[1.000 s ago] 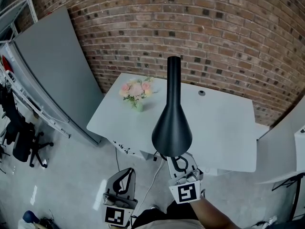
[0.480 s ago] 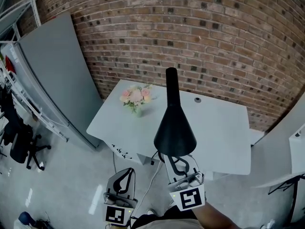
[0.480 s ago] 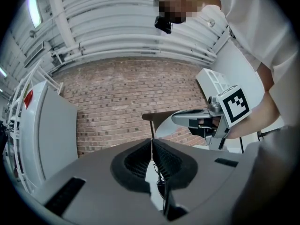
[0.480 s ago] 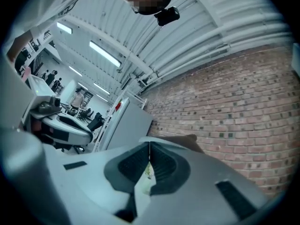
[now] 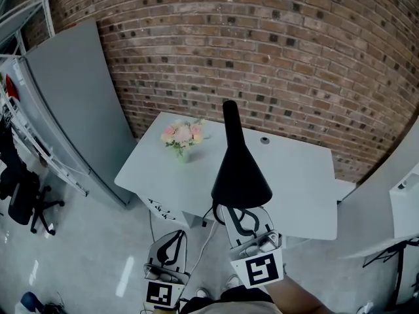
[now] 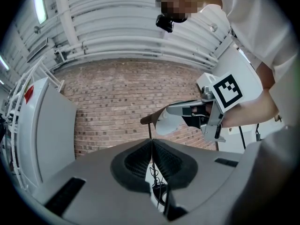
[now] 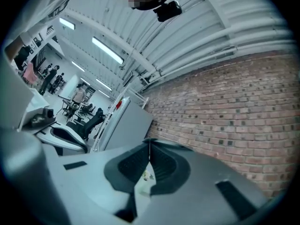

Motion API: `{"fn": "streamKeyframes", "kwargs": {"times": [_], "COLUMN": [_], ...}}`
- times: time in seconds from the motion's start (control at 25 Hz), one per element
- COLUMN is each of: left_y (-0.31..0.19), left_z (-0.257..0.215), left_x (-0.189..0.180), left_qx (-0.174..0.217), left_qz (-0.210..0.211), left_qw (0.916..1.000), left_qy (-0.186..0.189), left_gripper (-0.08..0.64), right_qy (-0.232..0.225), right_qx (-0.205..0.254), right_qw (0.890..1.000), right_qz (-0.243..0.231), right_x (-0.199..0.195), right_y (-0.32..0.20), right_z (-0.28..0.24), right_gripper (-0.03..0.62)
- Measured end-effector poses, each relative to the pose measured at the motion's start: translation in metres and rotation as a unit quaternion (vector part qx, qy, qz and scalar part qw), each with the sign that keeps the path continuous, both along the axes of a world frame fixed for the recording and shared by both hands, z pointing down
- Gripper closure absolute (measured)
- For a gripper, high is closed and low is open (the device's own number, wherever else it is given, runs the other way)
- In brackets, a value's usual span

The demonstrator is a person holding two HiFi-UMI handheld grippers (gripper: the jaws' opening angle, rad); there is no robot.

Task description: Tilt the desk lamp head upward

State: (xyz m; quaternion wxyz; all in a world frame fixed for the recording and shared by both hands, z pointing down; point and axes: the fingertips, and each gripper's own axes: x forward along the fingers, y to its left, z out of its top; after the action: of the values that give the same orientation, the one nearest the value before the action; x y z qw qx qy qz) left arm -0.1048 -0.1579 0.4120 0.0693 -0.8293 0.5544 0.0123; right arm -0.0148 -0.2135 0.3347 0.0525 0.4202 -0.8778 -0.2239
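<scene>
The black cone-shaped lamp head (image 5: pixel 239 167) fills the middle of the head view, its narrow neck pointing away toward the brick wall. My right gripper (image 5: pixel 241 214) sits just below the shade's wide rim and is shut on that rim. The left gripper view shows the same grip from the side, with the right gripper (image 6: pixel 188 109) clamped on the lamp head (image 6: pixel 161 121), whose pale inside faces it. In the right gripper view the right gripper (image 7: pixel 150 148) has its jaws together on a thin dark edge. My left gripper (image 5: pixel 171 248) hangs lower left, shut and holding nothing.
A white table (image 5: pixel 301 188) stands against the brick wall (image 5: pixel 275 57), with a small vase of pink flowers (image 5: pixel 181 136) at its far left and a small round fitting (image 5: pixel 264 139). A grey panel (image 5: pixel 72 103) leans at the left, with an office chair (image 5: pixel 23 198) beyond it.
The lamp head has swung with my right gripper on its rim: the cone looks shorter and its neck end sits lower in the head view. The left gripper has stayed in place.
</scene>
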Motion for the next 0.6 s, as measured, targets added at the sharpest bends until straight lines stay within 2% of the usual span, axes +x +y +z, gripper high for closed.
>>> {"fn": "streamKeyframes", "kwargs": {"times": [0.6], "left_y": [-0.003], "left_z": [-0.015], "left_x": [0.007], "left_qx": [0.015], "left_qz": [0.007], "left_qw": [0.9998], "left_qy": [0.008], "left_gripper": [0.546], "right_qy": [0.025], "right_qx": [0.001], "right_qw": [1.0], "right_qz": [0.005], "right_x": [-0.003], "right_y": [-0.004], "right_z": [-0.031], "right_gripper": [0.574]}}
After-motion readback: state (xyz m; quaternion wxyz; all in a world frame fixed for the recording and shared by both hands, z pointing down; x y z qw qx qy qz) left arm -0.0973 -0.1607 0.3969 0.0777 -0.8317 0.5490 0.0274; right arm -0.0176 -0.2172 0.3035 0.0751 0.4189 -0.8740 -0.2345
